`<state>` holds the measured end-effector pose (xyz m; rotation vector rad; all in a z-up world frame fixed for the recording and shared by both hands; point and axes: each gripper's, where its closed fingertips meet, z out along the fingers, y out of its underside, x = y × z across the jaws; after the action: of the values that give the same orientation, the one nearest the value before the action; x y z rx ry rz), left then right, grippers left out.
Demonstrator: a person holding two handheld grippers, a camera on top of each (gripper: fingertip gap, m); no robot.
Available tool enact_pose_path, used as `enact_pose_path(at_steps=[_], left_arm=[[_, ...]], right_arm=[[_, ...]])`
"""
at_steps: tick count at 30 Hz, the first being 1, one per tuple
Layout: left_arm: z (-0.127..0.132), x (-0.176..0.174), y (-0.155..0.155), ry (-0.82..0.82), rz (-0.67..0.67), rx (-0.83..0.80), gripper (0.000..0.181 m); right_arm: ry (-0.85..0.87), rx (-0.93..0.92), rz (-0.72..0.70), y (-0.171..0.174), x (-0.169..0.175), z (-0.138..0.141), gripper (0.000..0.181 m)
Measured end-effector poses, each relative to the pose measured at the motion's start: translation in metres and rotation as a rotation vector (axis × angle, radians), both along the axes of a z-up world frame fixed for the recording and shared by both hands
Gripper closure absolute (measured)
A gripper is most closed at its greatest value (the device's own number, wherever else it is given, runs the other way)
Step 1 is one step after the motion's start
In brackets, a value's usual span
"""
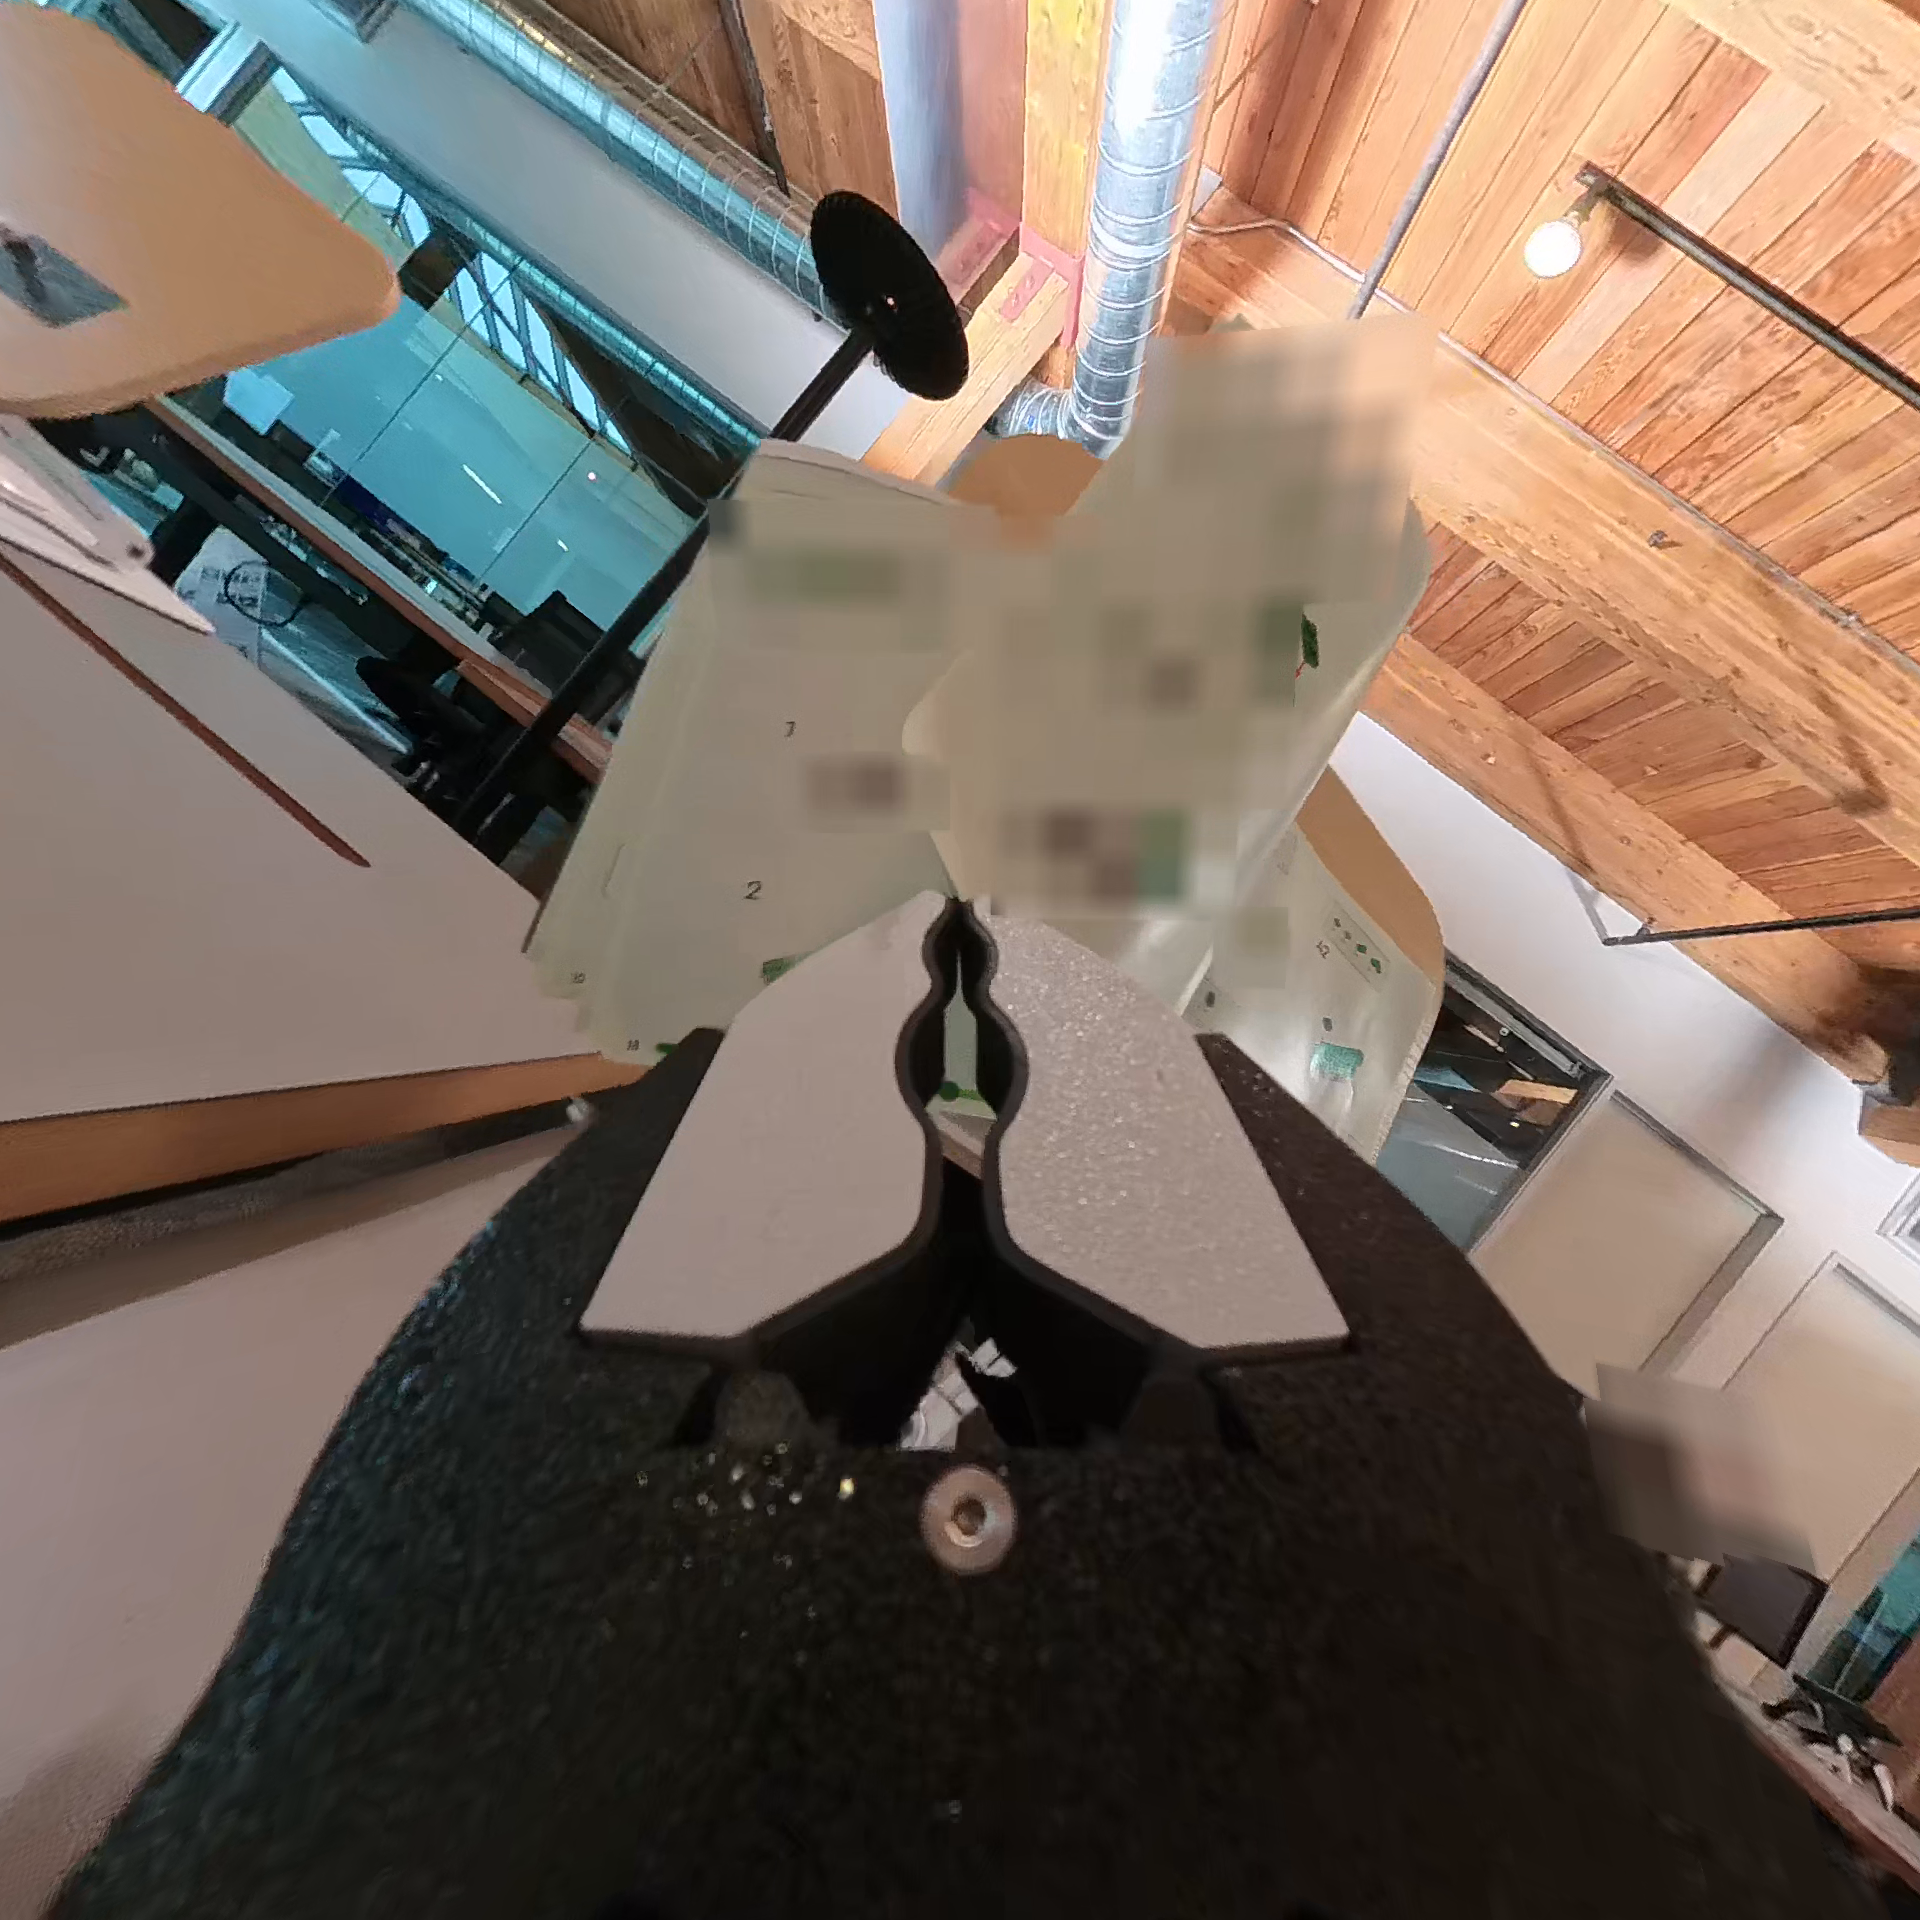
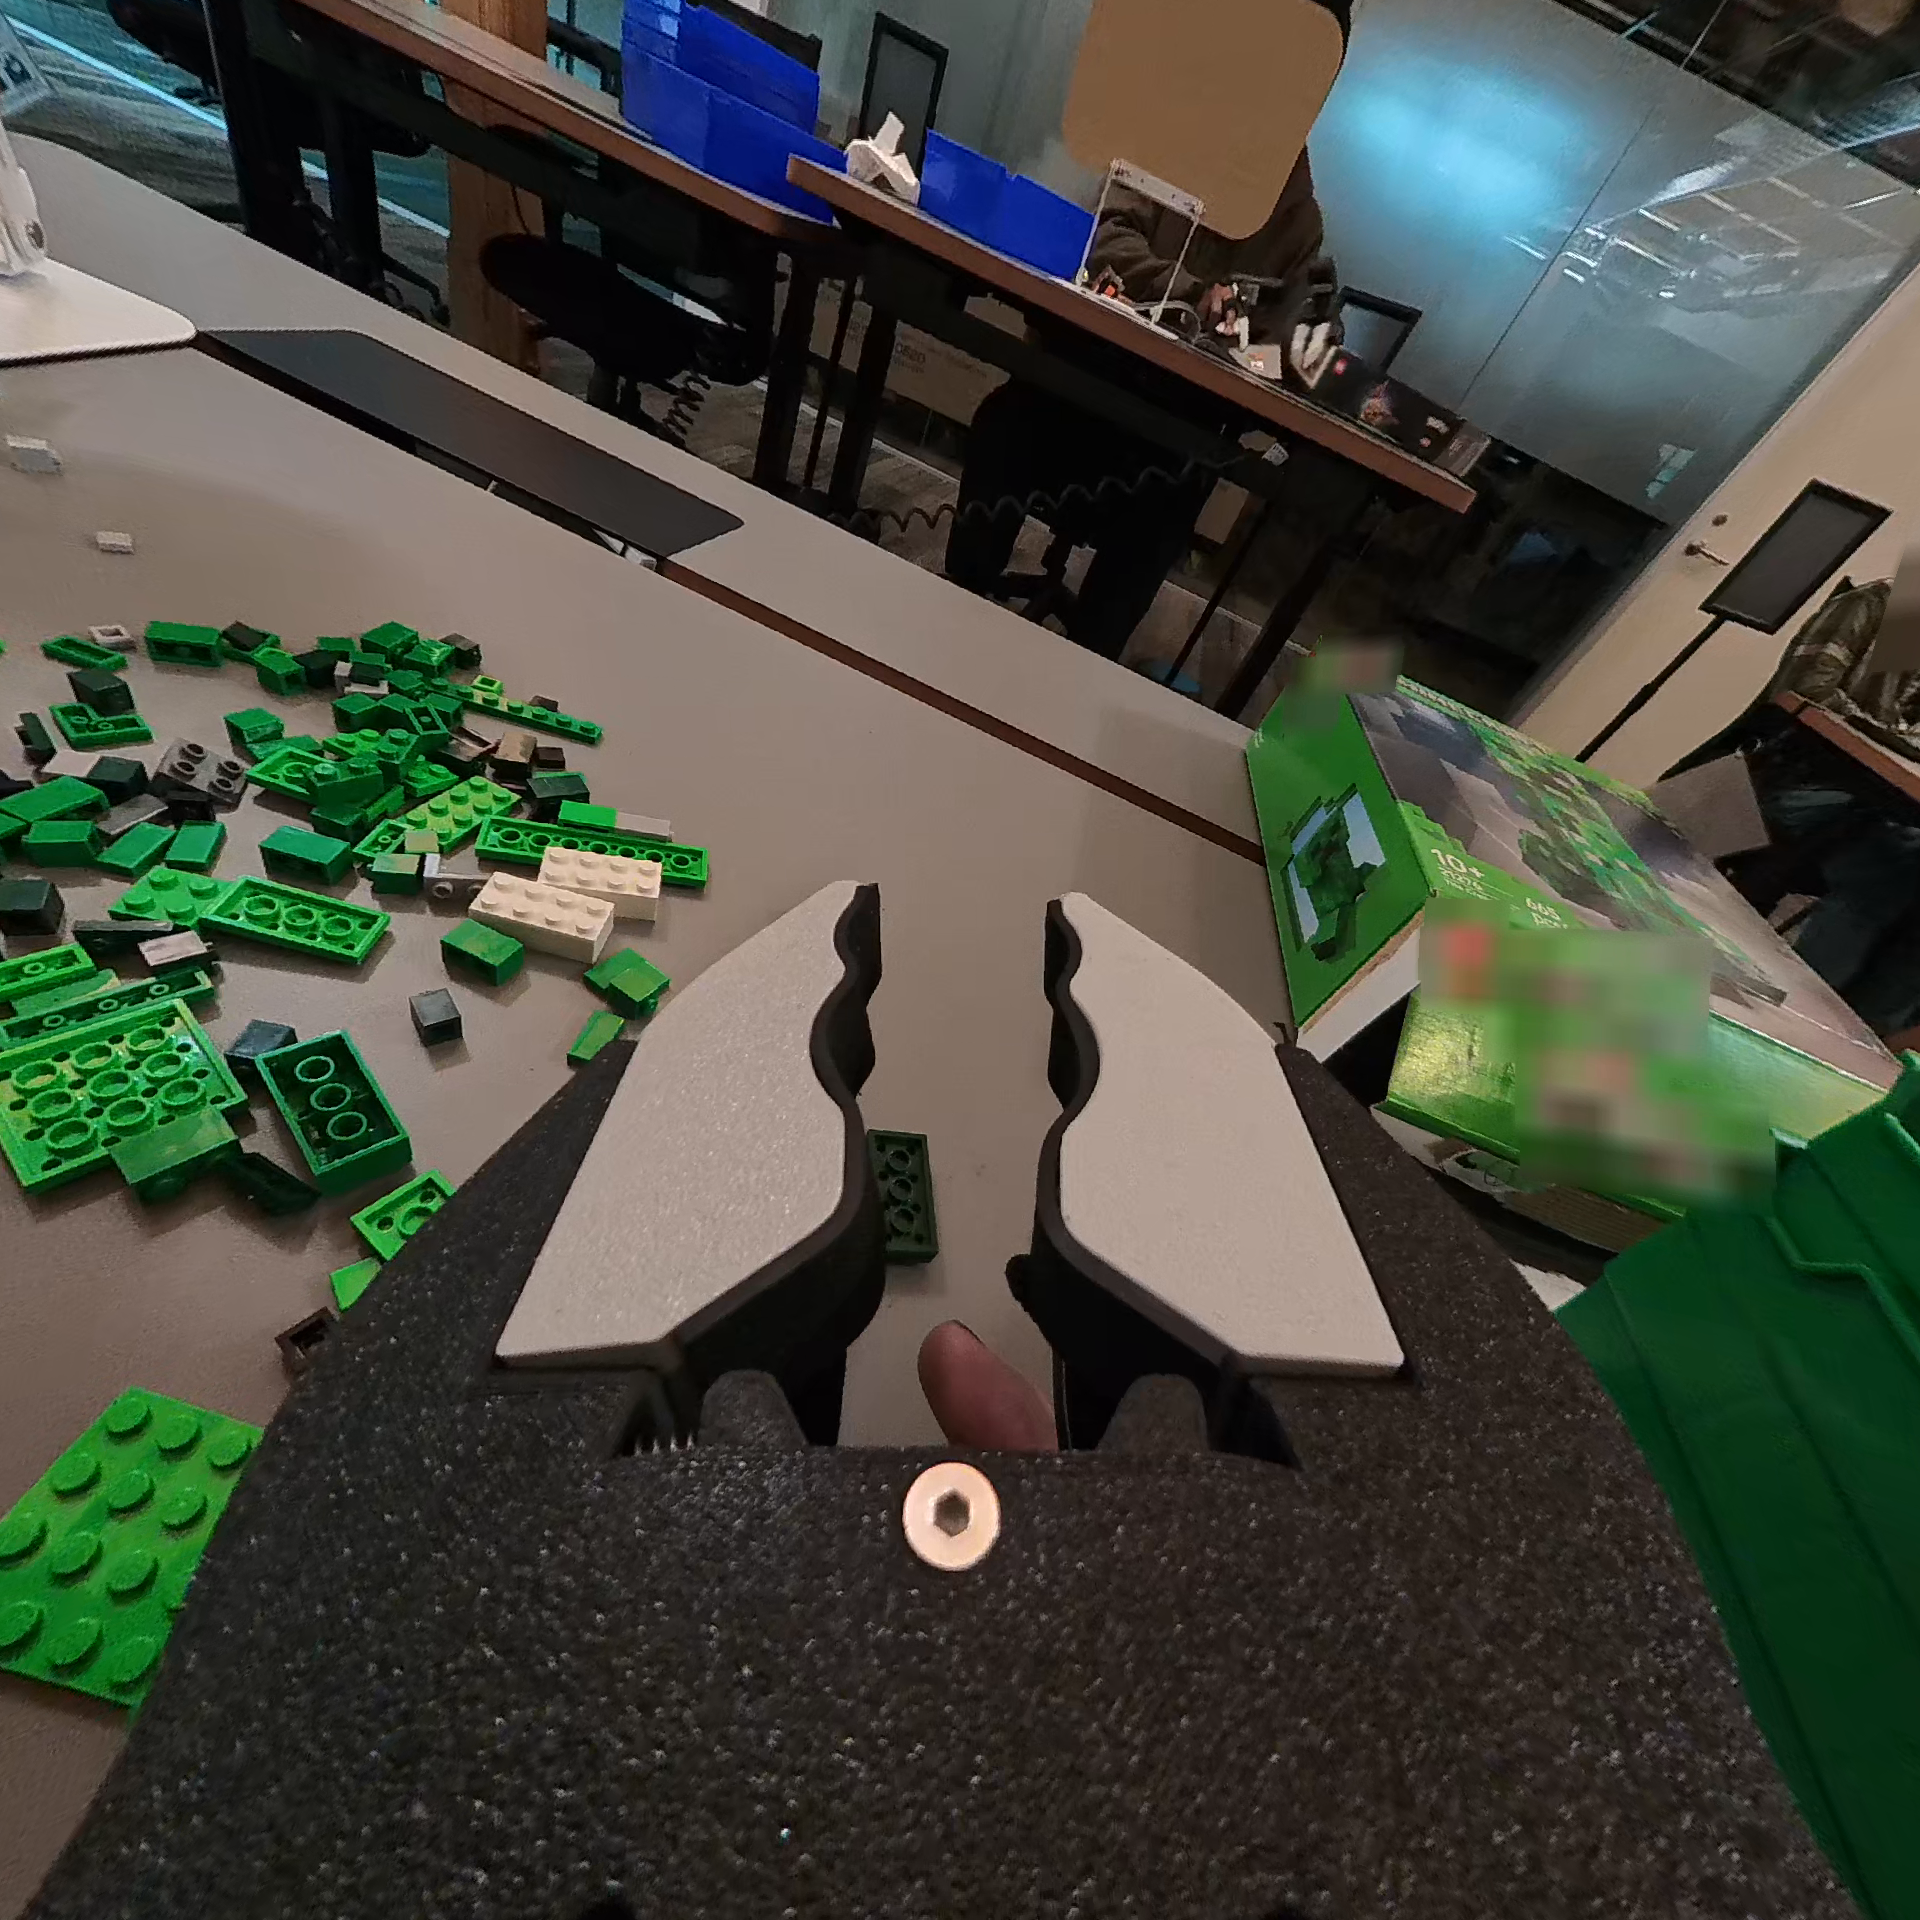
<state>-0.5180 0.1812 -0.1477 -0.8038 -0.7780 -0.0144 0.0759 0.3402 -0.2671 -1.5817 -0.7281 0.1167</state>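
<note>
Grey-padded left gripper (image 1: 961, 920) clenched on a pale booklet (image 1: 790, 748), raised toward the wood ceiling (image 1: 1662, 312). Right gripper (image 2: 961, 914) released, holding nothing, low over the bench (image 2: 935, 748); dark green plate (image 2: 902, 1195) lies between its fingers. Loose green bricks (image 2: 260, 883) at 10 o'clock, green box (image 2: 1507, 883) at 2 o'clock.

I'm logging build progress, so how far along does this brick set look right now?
Done: the box is open and bricks lie loose across the table. No assembled part shows. In hand: the left gripper is shut on the booklet, held up toward the ceiling; the right gripper hovers open above a dark green plate. Left: seemingly all the building.
</note>
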Motion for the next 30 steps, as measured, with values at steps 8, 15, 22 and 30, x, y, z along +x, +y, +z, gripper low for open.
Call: enact_pose_path(at_steps=[8, 15, 22, 30], left_arm=[[-0.018, -0.028, 0.003, -0.202, -0.118, 0.121, 0.181], [-0.030, -0.046, 0.005, -0.291, -0.192, 0.173, 0.173], [-0.065, -0.056, 0.002, -0.384, -0.170, 0.092, 0.124], [-0.037, -0.017, -0.022, -0.131, -0.088, -0.060, 0.122]], right_arm=[[0.003, 0.000, 0.001, 0.000, 0.000, 0.000, 0.152], [0.010, -0.001, 0.003, 0.000, 0.000, 0.001, 0.152], [0.015, -0.004, 0.007, -0.001, -0.001, 0.001, 0.152], [0.036, 0.013, -0.019, 0.001, 0.006, 0.006, 0.152]])
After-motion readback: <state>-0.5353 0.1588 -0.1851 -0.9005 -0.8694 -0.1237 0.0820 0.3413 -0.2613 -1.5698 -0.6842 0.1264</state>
